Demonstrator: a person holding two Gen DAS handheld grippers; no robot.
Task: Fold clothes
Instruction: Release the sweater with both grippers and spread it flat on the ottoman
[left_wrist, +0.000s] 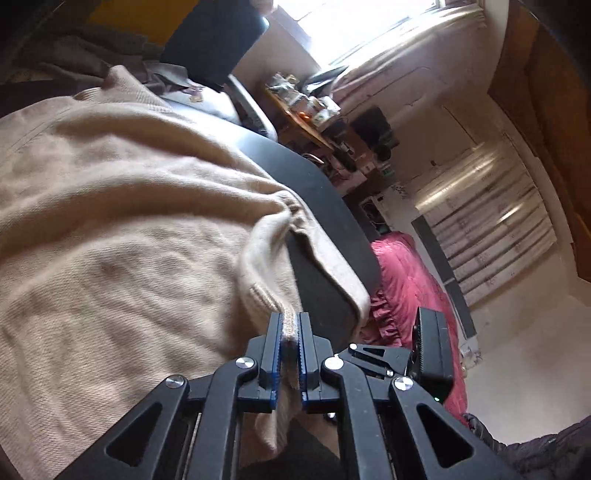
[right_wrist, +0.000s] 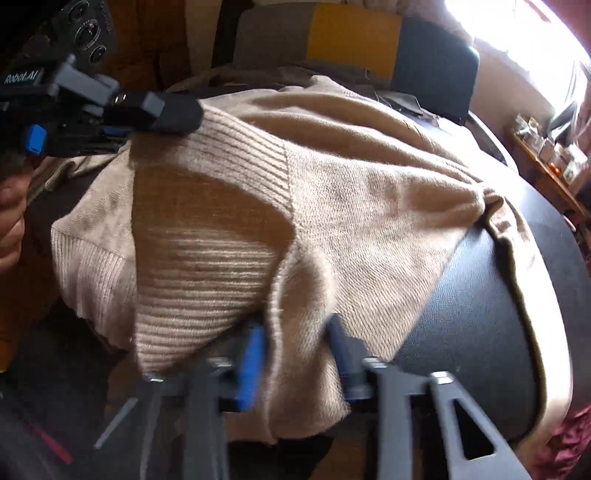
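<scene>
Here, folding barely begun: sweater (left_wrist: 122, 206) sprawls unfolded across the bench (left_wrist: 321, 206); left claw (left_wrist: 290, 325) pinches its cuff, right claw (right_wrist: 295, 332) brackets its hem, grip uncertain.

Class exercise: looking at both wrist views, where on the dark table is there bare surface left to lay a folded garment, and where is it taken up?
Bare patch: the dark table between the beige sweater body and its trailing sleeve along the rim. The left wrist view shows the same strip by the table's edge. Crowded: the sweater covers the rest, and more clothes pile at the far side.
</scene>
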